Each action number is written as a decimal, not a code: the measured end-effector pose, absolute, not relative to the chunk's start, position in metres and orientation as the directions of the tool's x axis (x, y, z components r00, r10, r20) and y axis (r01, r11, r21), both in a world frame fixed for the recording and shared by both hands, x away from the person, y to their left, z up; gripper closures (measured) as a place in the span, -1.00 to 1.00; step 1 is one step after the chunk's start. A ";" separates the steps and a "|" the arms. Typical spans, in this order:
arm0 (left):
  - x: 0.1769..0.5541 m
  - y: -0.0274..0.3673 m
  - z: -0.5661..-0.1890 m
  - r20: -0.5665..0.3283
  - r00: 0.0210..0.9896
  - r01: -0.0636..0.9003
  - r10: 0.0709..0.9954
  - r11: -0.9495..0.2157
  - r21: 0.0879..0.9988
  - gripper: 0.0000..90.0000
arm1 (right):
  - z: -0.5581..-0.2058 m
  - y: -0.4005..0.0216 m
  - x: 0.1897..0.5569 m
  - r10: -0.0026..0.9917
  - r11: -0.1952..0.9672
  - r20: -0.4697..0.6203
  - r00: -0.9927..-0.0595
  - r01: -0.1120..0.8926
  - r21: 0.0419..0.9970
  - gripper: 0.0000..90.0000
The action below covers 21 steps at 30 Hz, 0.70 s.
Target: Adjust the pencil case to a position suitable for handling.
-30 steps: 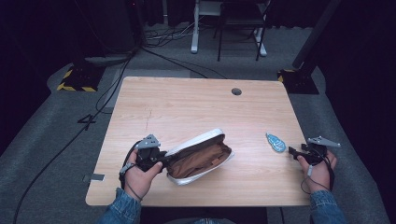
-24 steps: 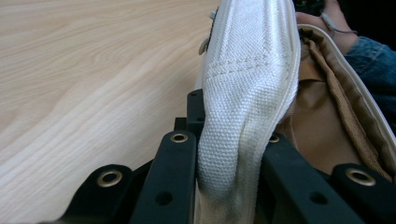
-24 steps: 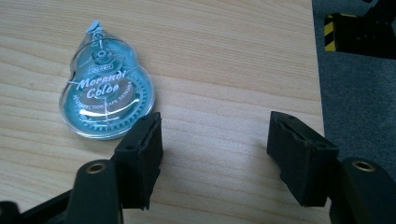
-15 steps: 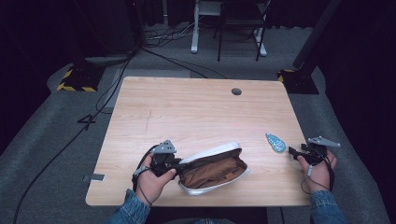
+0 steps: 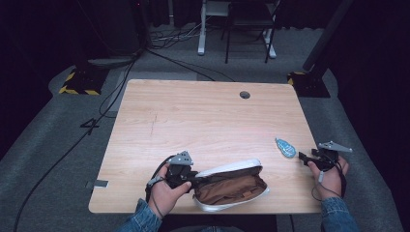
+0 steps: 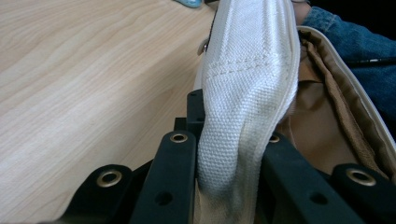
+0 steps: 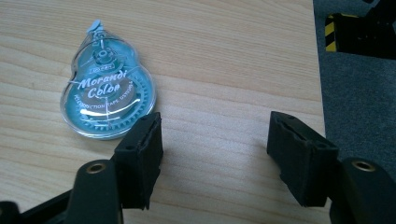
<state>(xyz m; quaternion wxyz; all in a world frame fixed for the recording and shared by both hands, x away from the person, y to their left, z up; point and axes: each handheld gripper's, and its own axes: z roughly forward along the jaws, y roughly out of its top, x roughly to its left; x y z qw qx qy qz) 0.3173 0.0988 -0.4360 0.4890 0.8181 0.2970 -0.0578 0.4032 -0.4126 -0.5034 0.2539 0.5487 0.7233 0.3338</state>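
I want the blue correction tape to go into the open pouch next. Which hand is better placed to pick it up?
The right. The right gripper is open and empty, with the correction tape lying just beyond one jaw. The left gripper is shut on the rim of the pouch, holding it open.

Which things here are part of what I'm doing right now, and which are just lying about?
In the job:
- white pouch, open, brown lining showing
- left gripper, shut on the pouch's end
- teal correction tape dispenser
- right gripper, open just beside the dispenser

Lying about:
- cables on the floor
- desk frame beyond the table
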 end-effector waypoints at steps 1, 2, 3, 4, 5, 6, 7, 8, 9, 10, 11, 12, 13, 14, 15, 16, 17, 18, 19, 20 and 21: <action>0.317 0.098 -0.437 -0.389 0.818 0.544 0.425 -0.347 0.764 0.84 | -0.503 -0.413 0.403 0.963 0.175 -0.001 -0.269 0.624 0.761 -0.20; 0.318 0.097 -0.438 -0.389 0.822 0.540 0.416 -0.352 0.764 0.84 | -0.503 -0.413 0.403 0.963 0.175 -0.001 -0.269 0.624 0.761 -0.20; 0.318 0.096 -0.439 -0.393 0.821 0.543 0.415 -0.353 0.762 0.84 | -0.503 -0.412 0.403 0.963 0.175 -0.001 -0.269 0.624 0.761 -0.20; 0.318 0.096 -0.440 -0.397 0.820 0.546 0.412 -0.354 0.759 0.84 | -0.503 -0.412 0.403 0.963 0.176 -0.001 -0.270 0.624 0.761 -0.20; 0.318 0.095 -0.442 -0.399 0.819 0.547 0.412 -0.355 0.758 0.84 | -0.503 -0.413 0.403 0.963 0.177 -0.002 -0.271 0.623 0.762 -0.20; 0.319 0.095 -0.443 -0.400 0.818 0.551 0.414 -0.358 0.754 0.83 | -0.503 -0.412 0.403 0.962 0.178 -0.002 -0.271 0.624 0.761 -0.20; 0.319 0.095 -0.444 -0.403 0.815 0.555 0.416 -0.360 0.750 0.83 | -0.503 -0.413 0.403 0.962 0.178 -0.002 -0.273 0.624 0.761 -0.20; 0.319 0.095 -0.446 -0.405 0.816 0.554 0.413 -0.359 0.751 0.83 | -0.503 -0.413 0.403 0.962 0.179 -0.002 -0.274 0.624 0.761 -0.20; 0.320 0.094 -0.447 -0.405 0.816 0.555 0.413 -0.364 0.748 0.83 | -0.503 -0.413 0.403 0.962 0.179 -0.002 -0.274 0.624 0.761 -0.20; 0.320 0.094 -0.448 -0.406 0.814 0.557 0.415 -0.361 0.748 0.83 | -0.503 -0.412 0.403 0.962 0.179 -0.002 -0.273 0.624 0.760 -0.20; 0.320 0.093 -0.449 -0.406 0.813 0.558 0.417 -0.363 0.746 0.83 | -0.503 -0.412 0.403 0.962 0.179 -0.002 -0.273 0.624 0.760 -0.20; 0.320 0.093 -0.450 -0.408 0.814 0.559 0.413 -0.364 0.745 0.83 | -0.503 -0.413 0.403 0.961 0.180 -0.003 -0.275 0.623 0.761 -0.20; 0.321 0.093 -0.451 -0.415 0.812 0.563 0.411 -0.360 0.744 0.83 | -0.503 -0.412 0.403 0.961 0.181 -0.003 -0.275 0.623 0.761 -0.20; 0.321 0.093 -0.453 -0.417 0.810 0.565 0.413 -0.358 0.743 0.83 | -0.503 -0.413 0.403 0.961 0.181 -0.003 -0.276 0.623 0.761 -0.20; 0.322 0.093 -0.454 -0.422 0.807 0.569 0.413 -0.355 0.742 0.82 | -0.503 -0.413 0.403 0.961 0.182 -0.003 -0.276 0.623 0.761 -0.20; 0.322 0.093 -0.455 -0.425 0.806 0.571 0.413 -0.352 0.741 0.82 | -0.503 -0.412 0.403 0.961 0.181 -0.002 -0.276 0.623 0.761 -0.20; 0.323 0.093 -0.455 -0.425 0.805 0.573 0.414 -0.353 0.740 0.82 | -0.503 -0.412 0.403 0.961 0.181 -0.003 -0.276 0.623 0.761 -0.20; 0.323 0.093 -0.456 -0.426 0.805 0.573 0.414 -0.352 0.740 0.82 | -0.503 -0.412 0.403 0.961 0.180 -0.002 -0.276 0.623 0.761 -0.20; 0.324 0.093 -0.457 -0.427 0.803 0.575 0.416 -0.352 0.739 0.82 | -0.503 -0.412 0.403 0.961 0.180 -0.002 -0.276 0.623 0.761 -0.20; 0.324 0.093 -0.457 -0.427 0.803 0.575 0.416 -0.352 0.739 0.81 | -0.503 -0.412 0.403 0.961 0.180 -0.002 -0.276 0.623 0.761 -0.20; 0.324 0.093 -0.458 -0.430 0.800 0.578 0.418 -0.349 0.737 0.81 | -0.503 -0.412 0.403 0.961 0.181 -0.002 -0.276 0.623 0.761 -0.20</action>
